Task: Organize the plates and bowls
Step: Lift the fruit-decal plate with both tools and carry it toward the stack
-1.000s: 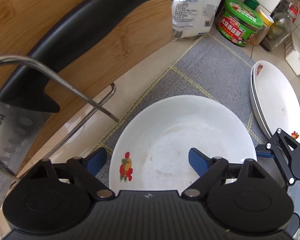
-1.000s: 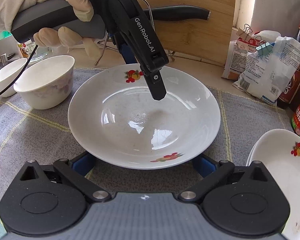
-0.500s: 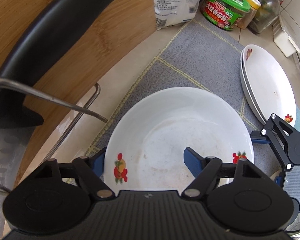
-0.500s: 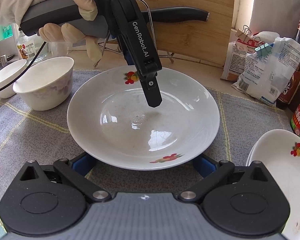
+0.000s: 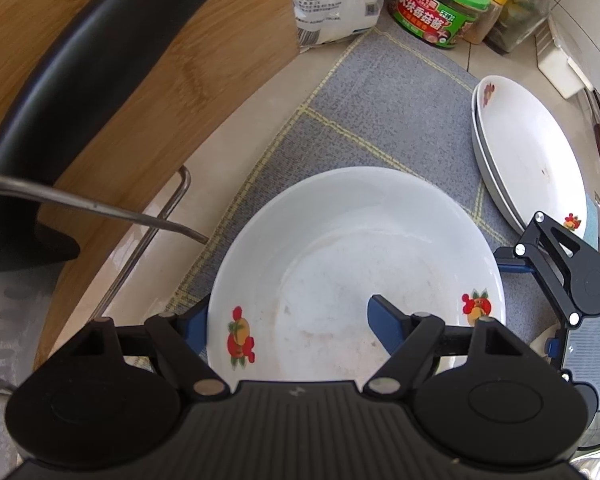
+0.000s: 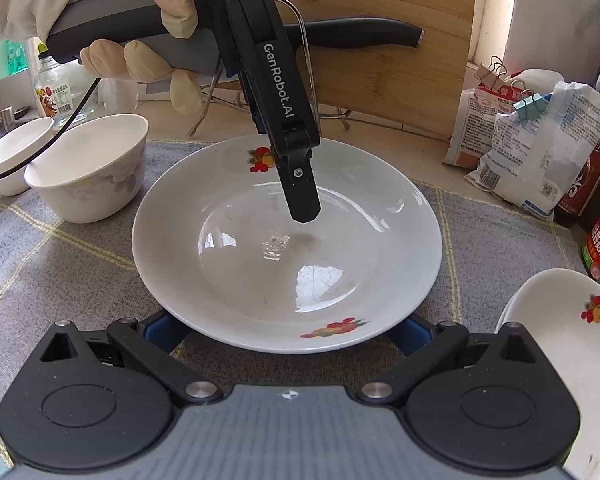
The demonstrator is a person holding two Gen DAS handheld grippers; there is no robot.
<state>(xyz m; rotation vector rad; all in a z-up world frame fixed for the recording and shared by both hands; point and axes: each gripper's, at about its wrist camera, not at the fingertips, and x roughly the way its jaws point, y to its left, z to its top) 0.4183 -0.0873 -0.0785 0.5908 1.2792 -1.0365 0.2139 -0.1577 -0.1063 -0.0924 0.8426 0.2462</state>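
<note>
The deep plate (image 6: 286,248) lies loose on the mat, unstacked. The left gripper (image 5: 288,320) straddles its far rim, fingers half open, gripping nothing. The right gripper (image 6: 284,330) gapes around the near rim. 2 plates (image 5: 528,152) are stacked to its right; 2 bowls (image 6: 88,168) wait left.

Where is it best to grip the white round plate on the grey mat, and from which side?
Probably by the thin rim of the white round plate at the fruit picture, from above on the wooden board side. It lies flat, too wide to span, but its rim rises off the grey mat: one finger of the left tongs outside, one inside.
</note>
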